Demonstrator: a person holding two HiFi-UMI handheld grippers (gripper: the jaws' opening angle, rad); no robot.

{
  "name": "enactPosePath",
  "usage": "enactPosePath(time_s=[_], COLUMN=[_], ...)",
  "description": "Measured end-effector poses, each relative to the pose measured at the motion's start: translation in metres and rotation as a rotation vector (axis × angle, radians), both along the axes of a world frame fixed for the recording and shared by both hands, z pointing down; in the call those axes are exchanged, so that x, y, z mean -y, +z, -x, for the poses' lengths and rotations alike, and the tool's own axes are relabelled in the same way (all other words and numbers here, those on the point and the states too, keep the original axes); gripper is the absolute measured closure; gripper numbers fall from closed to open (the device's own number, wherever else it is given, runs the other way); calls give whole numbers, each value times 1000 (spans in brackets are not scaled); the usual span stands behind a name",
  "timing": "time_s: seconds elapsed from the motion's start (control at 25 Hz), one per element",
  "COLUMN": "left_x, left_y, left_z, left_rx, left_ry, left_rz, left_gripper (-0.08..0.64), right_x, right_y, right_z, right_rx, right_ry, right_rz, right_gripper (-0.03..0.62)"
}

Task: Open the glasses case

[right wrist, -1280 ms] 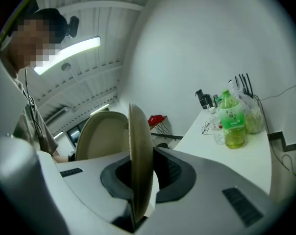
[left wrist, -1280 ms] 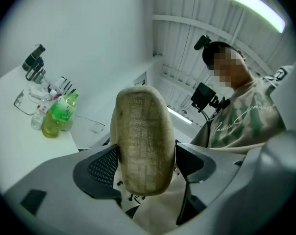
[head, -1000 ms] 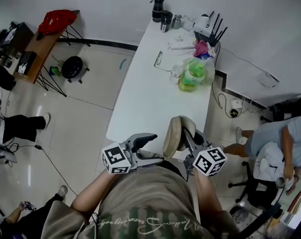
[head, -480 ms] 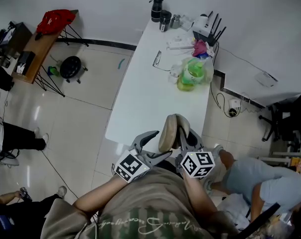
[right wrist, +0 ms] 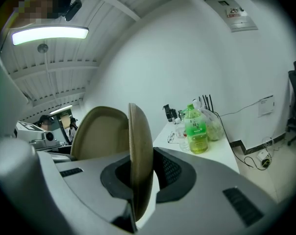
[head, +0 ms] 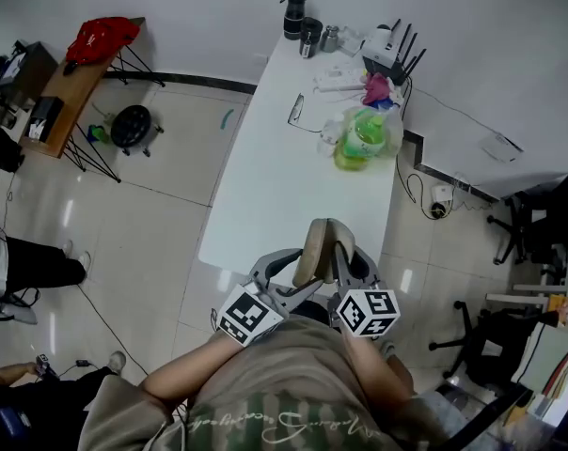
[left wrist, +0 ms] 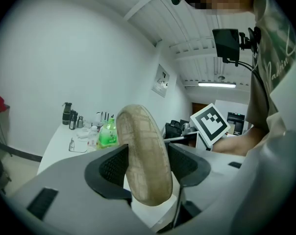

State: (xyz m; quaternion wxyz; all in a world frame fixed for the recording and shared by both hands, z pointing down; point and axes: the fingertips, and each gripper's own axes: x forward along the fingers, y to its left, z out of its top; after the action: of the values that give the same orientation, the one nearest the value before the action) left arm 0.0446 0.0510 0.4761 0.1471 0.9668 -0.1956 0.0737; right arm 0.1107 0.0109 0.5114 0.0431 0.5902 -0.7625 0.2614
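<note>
The glasses case is held up just off the near end of the white counter, split into two oval shells like a clam. The outside is beige cloth with a woven, checked grain. The inner face that shows is a smooth tan lining, and a fine ribbed line runs along the rim.

The left claw has just been closing, and one rounded shell sits between its pads, which press on both sides. The right claw is pinched on the thin edge of the other shell.

Further along the counter stands a clear bottle of green drink against a crinkled plastic bag. A pair of spectacles lies near the counter's left edge, and dark flasks stand at its far end.
</note>
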Motion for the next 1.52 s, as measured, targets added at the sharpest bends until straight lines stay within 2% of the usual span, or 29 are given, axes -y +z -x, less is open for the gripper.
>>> enactPosePath(time_s=[0.16,0.32,0.48,0.64,0.88,1.0,1.2,1.36,1.52], left_x=[-2,2,14,27,30,26,8,-5,-22], left_y=[8,18,19,20,14,3,-31,-47,-70], left_z=[5,14,29,48,62,66,62,65,71], left_rx=[16,25,13,-2,-106,-182,-317,-404,-559], left_ry=[-6,-12,-70,-110,-42,34,301,428,547], left_rz=[19,107,139,148,193,236,320,365,358], left_gripper=[334,379,408,453,471,472,472,474,472], right_x=[-6,-12,-17,-22,-22,-25,-40,-52,-63], right_y=[9,15,14,4,-8,-20,-57,-74,-91], right_z=[-4,-7,3,17,33,41,54,68,77], right_rx=[4,6,63,163,263,371,600,636,711], right_ry=[5,-15,-44,-139,-271,-369,-595,-705,-793], right_rz=[14,18,13,-24,-61,-72,-125,-179,-210], right_gripper=[543,543,543,543,543,543,543,543,543])
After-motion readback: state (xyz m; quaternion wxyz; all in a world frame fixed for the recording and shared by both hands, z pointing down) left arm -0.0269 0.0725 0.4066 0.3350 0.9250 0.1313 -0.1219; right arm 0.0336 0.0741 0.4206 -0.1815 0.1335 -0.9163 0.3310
